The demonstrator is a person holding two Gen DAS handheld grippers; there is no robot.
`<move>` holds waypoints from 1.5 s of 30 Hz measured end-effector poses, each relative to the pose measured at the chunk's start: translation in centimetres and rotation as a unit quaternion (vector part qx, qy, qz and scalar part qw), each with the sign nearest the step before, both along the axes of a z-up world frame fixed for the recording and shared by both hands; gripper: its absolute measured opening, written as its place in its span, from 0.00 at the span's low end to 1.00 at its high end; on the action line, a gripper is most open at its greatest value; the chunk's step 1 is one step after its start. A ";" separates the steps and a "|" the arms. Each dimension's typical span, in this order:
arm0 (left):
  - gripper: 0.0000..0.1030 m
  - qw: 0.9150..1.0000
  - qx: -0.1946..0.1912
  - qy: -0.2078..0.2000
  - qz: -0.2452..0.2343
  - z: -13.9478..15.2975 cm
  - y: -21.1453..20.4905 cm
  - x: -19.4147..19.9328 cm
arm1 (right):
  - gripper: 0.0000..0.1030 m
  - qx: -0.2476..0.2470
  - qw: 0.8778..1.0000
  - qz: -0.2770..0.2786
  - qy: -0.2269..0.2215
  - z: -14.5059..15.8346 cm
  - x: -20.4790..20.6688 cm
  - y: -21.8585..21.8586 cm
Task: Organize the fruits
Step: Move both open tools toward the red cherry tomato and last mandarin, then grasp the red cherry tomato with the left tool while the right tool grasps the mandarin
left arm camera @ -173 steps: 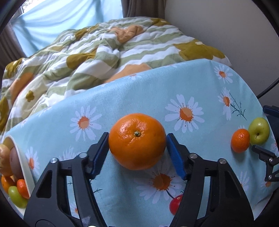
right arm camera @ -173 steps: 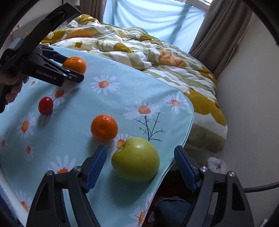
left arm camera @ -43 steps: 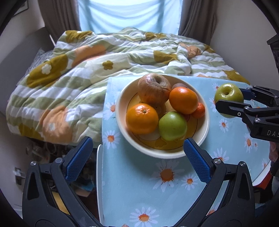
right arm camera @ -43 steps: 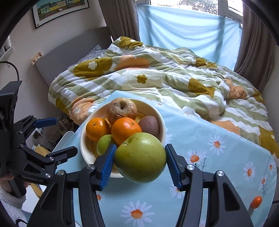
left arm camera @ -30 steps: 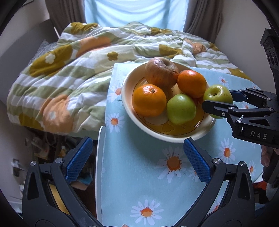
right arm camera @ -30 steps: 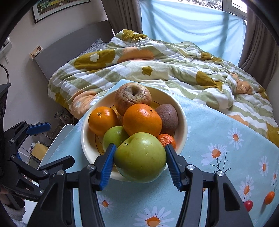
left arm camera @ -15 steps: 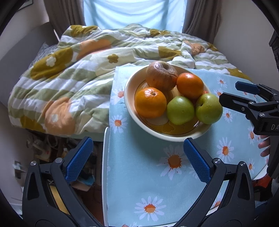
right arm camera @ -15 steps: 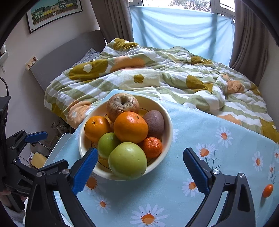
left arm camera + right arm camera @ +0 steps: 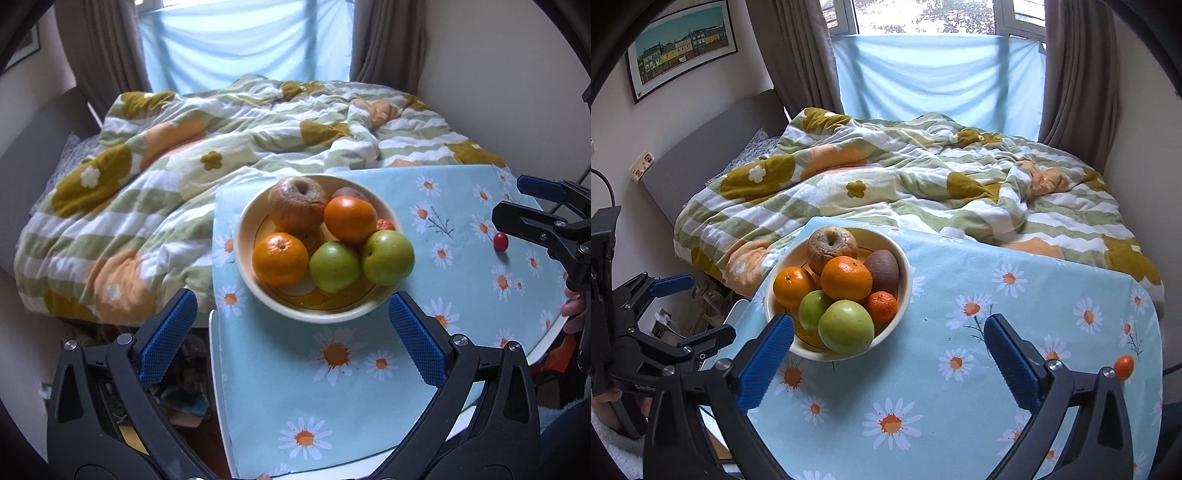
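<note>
Both tongs stand wide apart and empty: your left gripper (image 9: 291,332) hangs before the bowl (image 9: 243,254), while your right gripper (image 9: 888,350) has just been opening, nothing between its jaws. That green apple (image 9: 846,326) sits at the bowl's near rim. Rightward, a cherry tomato (image 9: 500,242) and small mandarin (image 9: 1124,367) wait on the cloth.

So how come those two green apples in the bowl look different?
The bigger green apple sits at the bowl's front edge and looks yellower; the smaller green apple is deeper green, tucked beside the orange. The bigger one partly hides the smaller. Both are round and lie in the bowl.
</note>
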State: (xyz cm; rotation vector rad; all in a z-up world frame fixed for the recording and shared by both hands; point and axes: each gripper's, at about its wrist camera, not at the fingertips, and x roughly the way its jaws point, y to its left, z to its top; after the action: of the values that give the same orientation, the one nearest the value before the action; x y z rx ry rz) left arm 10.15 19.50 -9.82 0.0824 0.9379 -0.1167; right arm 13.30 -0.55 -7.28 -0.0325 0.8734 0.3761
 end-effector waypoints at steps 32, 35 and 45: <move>1.00 0.998 -0.037 0.023 -0.037 -3.4 -27.1 2.3 | 1.00 -0.037 0.996 -0.059 0.060 -4.1 0.1 -26.2; 1.00 0.998 -0.038 0.027 -0.044 -4.9 -28.9 2.9 | 1.00 -0.040 0.995 -0.055 0.069 -5.5 1.1 -27.4; 0.77 0.994 -0.036 0.063 -0.080 -9.9 -33.1 5.3 | 0.99 -0.035 0.995 -0.036 0.089 -9.8 3.7 -29.1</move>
State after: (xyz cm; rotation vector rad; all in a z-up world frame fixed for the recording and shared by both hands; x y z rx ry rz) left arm 15.47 -13.56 -19.75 0.0837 1.0512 -0.3075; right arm 16.99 -29.62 -17.08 -0.0328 1.0621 0.2828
